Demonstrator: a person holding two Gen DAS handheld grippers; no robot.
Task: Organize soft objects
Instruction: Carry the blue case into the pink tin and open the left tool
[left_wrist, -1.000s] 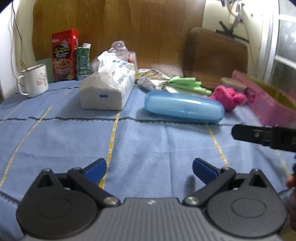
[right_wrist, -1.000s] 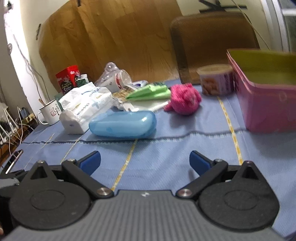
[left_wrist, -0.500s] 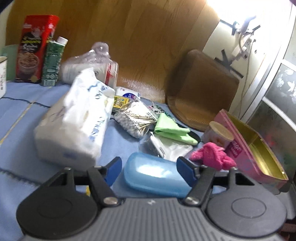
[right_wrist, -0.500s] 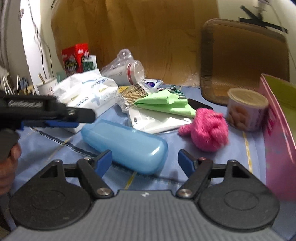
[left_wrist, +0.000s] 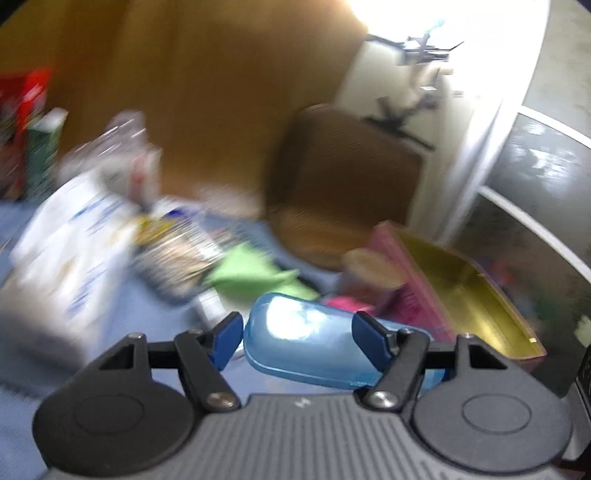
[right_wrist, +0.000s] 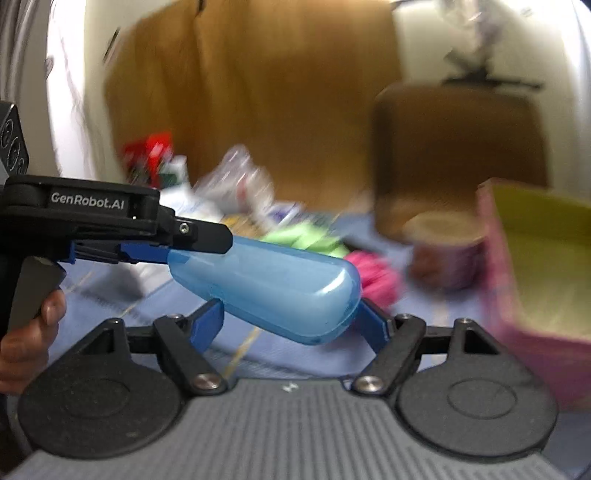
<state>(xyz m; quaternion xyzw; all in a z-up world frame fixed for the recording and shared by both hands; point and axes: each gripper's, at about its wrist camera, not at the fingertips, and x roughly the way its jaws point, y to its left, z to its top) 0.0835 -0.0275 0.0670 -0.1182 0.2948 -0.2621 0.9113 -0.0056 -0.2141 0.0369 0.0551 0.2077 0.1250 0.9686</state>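
Note:
A long blue plastic case (left_wrist: 306, 332) (right_wrist: 266, 288) lies tilted between both grippers. My left gripper (left_wrist: 297, 341) has its blue fingers on either side of the case's left end; in the right wrist view its finger (right_wrist: 147, 254) touches that end. My right gripper (right_wrist: 286, 325) has its fingers on both sides of the case's right end. A pink knitted soft object (right_wrist: 376, 273) lies behind the case. A folded green cloth (left_wrist: 251, 273) (right_wrist: 306, 236) lies further back. Both views are blurred by motion.
A pink tin box with a yellow inside (left_wrist: 461, 291) (right_wrist: 535, 266) stands at the right. A round tub (right_wrist: 443, 247) sits beside it. A white tissue pack (left_wrist: 70, 251), a plastic cup, cartons and a brown chair back (right_wrist: 454, 147) stand behind, on the blue cloth.
Both grippers have moved in on the blue case and narrowed around its two ends. The case now sits tilted and looks raised off the cloth.

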